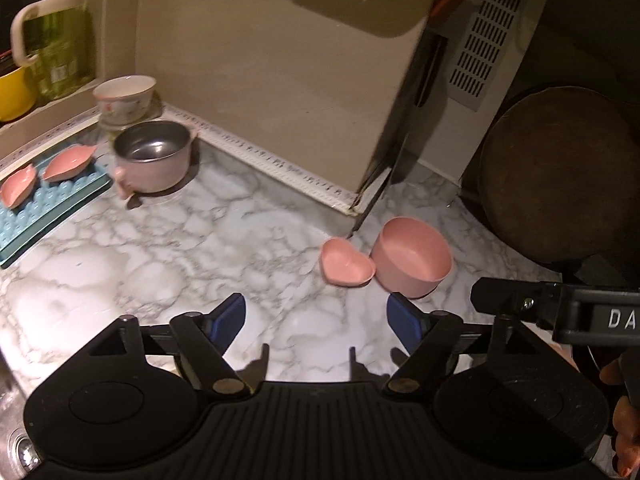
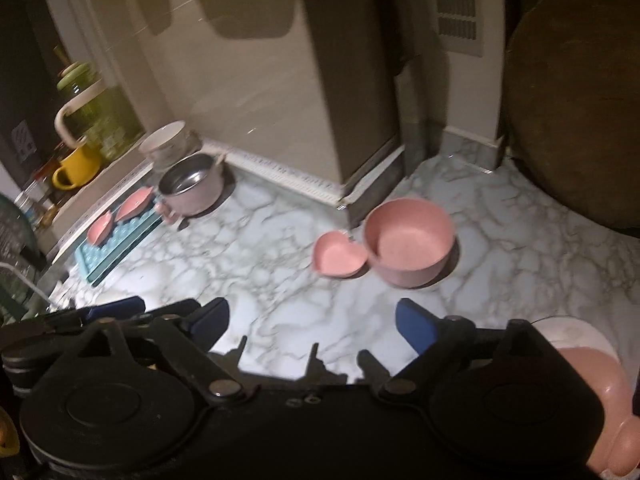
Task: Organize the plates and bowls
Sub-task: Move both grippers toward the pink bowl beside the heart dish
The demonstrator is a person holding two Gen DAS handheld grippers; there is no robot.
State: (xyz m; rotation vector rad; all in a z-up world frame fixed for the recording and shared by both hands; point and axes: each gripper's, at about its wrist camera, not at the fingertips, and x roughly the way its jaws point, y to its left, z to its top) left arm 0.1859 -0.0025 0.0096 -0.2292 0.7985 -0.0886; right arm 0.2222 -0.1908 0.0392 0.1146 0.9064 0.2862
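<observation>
Both claws open and empty above the marble tabletop (image 1: 120,264), dishes in two groups.

Largest first: a dark round board (image 1: 560,176) leans at the right, behind a beige wall corner (image 1: 280,100). A blue mat (image 1: 60,208) lies far left with two pink leaf dishes (image 1: 70,164) on it. Just beside the mat stands a steel-lined pink pot (image 1: 154,156), and behind that a floral bowl (image 1: 124,96). Near the wall corner a pink bowl (image 1: 412,256) stands upright, with a pink heart dish (image 1: 346,266) touching its left side. A green jug (image 1: 56,40) and a yellow mug (image 1: 14,92) sit on the ledge far left. Left claw (image 1: 316,316): blue pads apart, nothing between them, well short of the heart dish. Right claw (image 2: 316,320): pads wide apart, nothing held, the pink bowl ahead.
</observation>
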